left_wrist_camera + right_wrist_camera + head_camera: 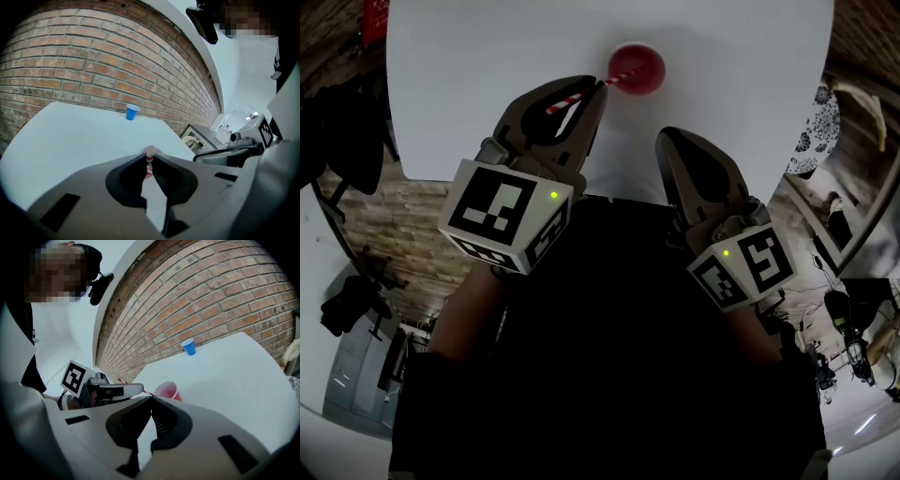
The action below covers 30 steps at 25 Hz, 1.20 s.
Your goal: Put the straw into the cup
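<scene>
A red cup (636,68) stands open on the white table (487,56) at the far middle. My left gripper (598,86) is shut on a red-and-white striped straw (567,99), just left of the cup. The straw's far end reaches the cup's rim. In the left gripper view the straw (150,153) pokes up between the closed tips of that gripper (150,159). My right gripper (667,137) hangs near the table's front edge, right of the cup, shut with nothing in it. The right gripper view shows the red cup (168,391) just past its tips (151,399), with the left gripper (133,390) beside it.
A blue cup (132,112) stands at the table's far edge against a brick wall (93,70), also seen as the blue cup (188,346) in the right gripper view. Chairs and floor clutter lie to the right of the table (844,216).
</scene>
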Motion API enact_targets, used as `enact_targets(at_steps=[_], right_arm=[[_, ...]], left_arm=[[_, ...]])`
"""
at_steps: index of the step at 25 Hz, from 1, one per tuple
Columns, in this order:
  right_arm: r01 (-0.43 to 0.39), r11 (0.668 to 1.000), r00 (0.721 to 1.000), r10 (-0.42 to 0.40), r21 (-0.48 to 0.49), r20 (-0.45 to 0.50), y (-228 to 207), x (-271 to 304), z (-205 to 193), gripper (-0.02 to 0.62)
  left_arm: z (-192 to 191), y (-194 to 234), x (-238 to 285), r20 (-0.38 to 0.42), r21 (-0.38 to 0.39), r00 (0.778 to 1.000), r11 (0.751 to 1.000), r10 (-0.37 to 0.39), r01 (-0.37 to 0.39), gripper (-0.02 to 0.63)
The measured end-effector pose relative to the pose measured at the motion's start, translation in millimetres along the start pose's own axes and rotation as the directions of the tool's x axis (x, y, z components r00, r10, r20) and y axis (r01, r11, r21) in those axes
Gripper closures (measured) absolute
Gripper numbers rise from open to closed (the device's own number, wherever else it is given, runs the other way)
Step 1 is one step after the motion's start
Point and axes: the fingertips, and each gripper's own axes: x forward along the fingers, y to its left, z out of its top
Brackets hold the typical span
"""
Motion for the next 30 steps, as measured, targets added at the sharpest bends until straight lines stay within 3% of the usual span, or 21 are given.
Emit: enact_targets(at_steps=[4,7,10,18,30], right_arm=[[0.003,1.0,1.0,-0.003,0.003,0.011,0.2,-4.4,0.0,0.572],[0.001,1.0,1.0,-0.001,0.0,0.021,0.9,-10.0,1.1,0.572],[-0.004,1.0,1.0,0.004,-0.006,0.027,2.7,-14.5,2.0,0.572],[-0.012,0.999,0.999,0.014,-0.03,0.043,7.8,-25.7,7.1,0.572],[-0.038,0.995,0.995,0.047,-0.095,0.089,28.2,-39.3,14.7,0.572]], left_arm=[[-2.9,-0.9,-2.2,-0.001,0.004,1.0,1.0,0.003,-0.003,0.564],[-3.7,-3.6,-5.1,-0.001,0.003,1.0,1.0,0.009,-0.009,0.503],[-3.7,-5.7,-9.5,0.004,-0.003,1.0,1.0,0.019,-0.019,0.489],[-0.3,-11.7,-29.5,0.025,0.001,0.998,0.999,0.053,-0.053,0.486],[12.2,-28.7,-74.4,0.117,-0.057,0.991,0.997,0.067,-0.06,0.486]])
